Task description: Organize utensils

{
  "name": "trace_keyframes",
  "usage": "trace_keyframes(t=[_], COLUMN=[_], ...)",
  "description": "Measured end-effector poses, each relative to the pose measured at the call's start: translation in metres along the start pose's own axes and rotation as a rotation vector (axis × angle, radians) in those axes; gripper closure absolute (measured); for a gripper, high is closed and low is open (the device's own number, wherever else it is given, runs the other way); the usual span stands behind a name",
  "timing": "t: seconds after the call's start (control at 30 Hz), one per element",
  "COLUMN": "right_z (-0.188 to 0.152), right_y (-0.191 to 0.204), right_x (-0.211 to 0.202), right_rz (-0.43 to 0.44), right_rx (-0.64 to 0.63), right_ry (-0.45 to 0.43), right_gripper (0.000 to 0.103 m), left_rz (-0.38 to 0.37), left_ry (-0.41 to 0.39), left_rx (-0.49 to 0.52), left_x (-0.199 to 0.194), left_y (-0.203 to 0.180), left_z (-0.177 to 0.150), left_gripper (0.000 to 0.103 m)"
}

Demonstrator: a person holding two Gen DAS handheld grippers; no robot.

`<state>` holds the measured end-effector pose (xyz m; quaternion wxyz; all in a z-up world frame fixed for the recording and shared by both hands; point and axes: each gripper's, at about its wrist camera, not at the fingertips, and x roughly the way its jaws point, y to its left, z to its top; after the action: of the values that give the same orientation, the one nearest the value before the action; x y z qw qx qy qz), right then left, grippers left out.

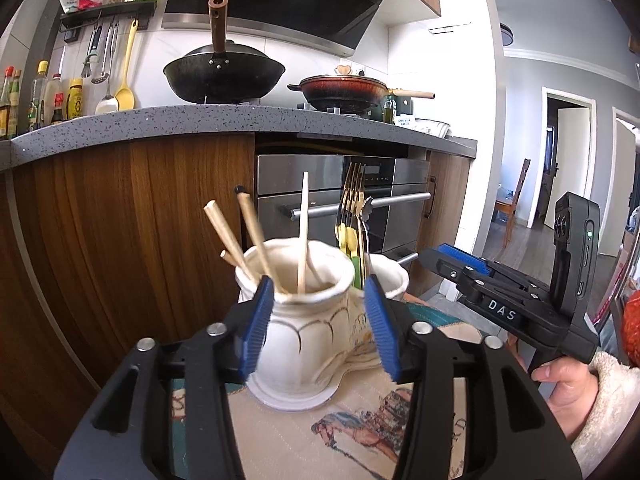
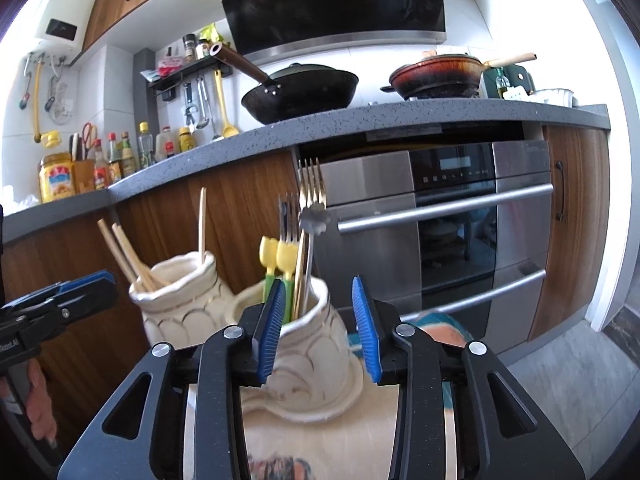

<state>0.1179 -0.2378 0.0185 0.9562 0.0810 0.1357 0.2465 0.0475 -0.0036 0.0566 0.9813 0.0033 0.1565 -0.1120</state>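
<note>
Two cream ceramic jars stand joined side by side on a printed cloth. The left jar (image 1: pixel 308 320) (image 2: pixel 180 300) holds wooden chopsticks (image 1: pixel 250 232) (image 2: pixel 124 252). The right jar (image 2: pixel 316 344) (image 1: pixel 390 276) holds forks (image 2: pixel 312 188) (image 1: pixel 354 188) and yellow-green utensils (image 2: pixel 280 260) (image 1: pixel 347 238). My left gripper (image 1: pixel 320 312) is open, its blue pads on either side of the left jar's neck. My right gripper (image 2: pixel 320 320) is open and straddles the right jar's rim. The right gripper also shows at the right of the left wrist view (image 1: pixel 464 256).
The printed cloth (image 1: pixel 320 440) covers a small table close to wooden kitchen cabinets (image 1: pixel 120 240). A steel oven (image 2: pixel 460 220) with bar handles stands behind. The grey counter (image 1: pixel 200 120) above carries a wok (image 1: pixel 224 72), a red pan (image 1: pixel 344 88) and bottles (image 2: pixel 120 156).
</note>
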Motion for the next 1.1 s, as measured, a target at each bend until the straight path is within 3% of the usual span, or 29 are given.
trace_keyframes(t=[0.2,0.3,0.53,0.63,0.8,1.1], right_z=[-0.019,-0.027,-0.034,-0.036,-0.039,-0.038], right_y=[0.008,0.014,0.026,0.029,0.031,0.03], right_x=[-0.015,-0.024,-0.047,-0.054,-0.055,-0.059], right_rz=[0.0,-0.005,-0.014,-0.028,-0.038,-0.058], right_rx=[-0.023,-0.055,-0.125,-0.159,-0.192,-0.187], right_ry=[0.071,0.089,0.065,0.041,0.016,-0.026], right_gripper=[0.066,0.063,0.026,0.016,0.01,0.007], left_rz=[0.02,0.042,0.106,0.139,0.206,0.2], left_ry=[0.027,0.044,0.042,0.03,-0.018,-0.018], left_rx=[0.014,0.009,-0.042,-0.054,-0.004,0.068], left_x=[-0.016,-0.025,-0.041,-0.044,-0.044,-0.037], left_y=[-0.003,-0.003,0.003,0.004,-0.001,-0.016], left_z=[-0.021,-0.034,-0.055,-0.06,-0.062,-0.066], left_gripper=[0.049,0.041,0.012,0.006,0.006,0.006])
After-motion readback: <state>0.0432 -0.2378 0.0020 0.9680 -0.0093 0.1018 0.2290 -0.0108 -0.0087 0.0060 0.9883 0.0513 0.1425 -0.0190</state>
